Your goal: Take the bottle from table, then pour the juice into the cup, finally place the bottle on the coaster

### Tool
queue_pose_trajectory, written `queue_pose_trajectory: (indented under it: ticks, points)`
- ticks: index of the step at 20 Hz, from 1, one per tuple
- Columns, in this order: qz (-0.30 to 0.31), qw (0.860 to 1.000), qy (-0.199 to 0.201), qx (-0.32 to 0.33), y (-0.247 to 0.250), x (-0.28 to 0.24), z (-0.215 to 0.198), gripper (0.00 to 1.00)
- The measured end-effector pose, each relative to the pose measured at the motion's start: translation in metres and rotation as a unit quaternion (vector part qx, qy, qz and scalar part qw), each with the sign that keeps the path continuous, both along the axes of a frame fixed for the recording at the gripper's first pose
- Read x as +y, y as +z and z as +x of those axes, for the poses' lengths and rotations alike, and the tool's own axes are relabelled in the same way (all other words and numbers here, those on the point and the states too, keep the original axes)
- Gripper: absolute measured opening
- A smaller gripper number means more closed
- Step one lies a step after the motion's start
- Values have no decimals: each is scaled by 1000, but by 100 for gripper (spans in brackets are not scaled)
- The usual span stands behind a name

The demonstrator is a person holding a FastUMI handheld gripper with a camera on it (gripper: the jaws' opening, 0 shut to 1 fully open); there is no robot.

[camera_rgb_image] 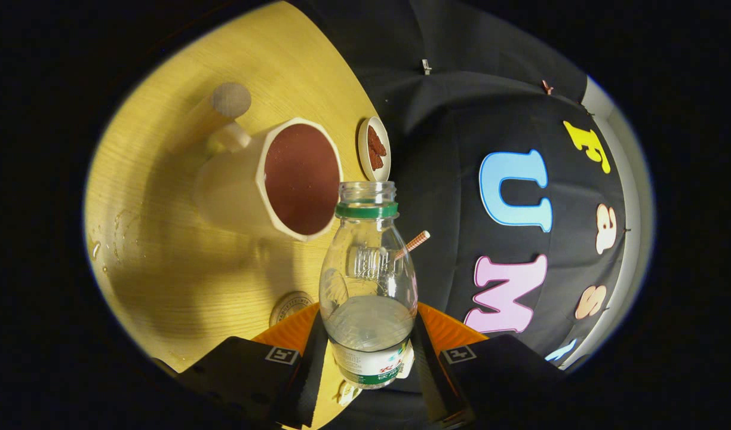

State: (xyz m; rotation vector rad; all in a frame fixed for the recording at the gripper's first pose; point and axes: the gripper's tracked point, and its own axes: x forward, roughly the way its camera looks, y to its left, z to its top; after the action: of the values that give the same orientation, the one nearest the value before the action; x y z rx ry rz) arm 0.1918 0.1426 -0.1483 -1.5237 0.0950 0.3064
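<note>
Bottle (367,280): clear, uncapped, tilted, its mouth beside the cup's rim.
Gripper (368,358): your fingers clamp its lower body.
Cup (294,179): white, brown inside, on the wooden table (162,179).
Risk: tip further off-line and juice likely spills outside the rim.

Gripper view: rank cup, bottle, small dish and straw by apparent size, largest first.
1. cup, though the bottle held between the gripper fingers looks close to it and sits much nearer the camera, so that pair is unsure.
2. small dish beyond the cup.
3. straw tip behind the bottle.
</note>
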Motion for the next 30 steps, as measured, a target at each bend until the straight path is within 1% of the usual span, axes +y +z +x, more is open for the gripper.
queue_pose_trajectory:
  ticks: [14,21,30]
  points:
    - [-81,996,36,-8,10,1,18,71]
    - [-110,992,53,-16,12,3,17,71]
    - [-136,989,59,-23,14,3,25,71]
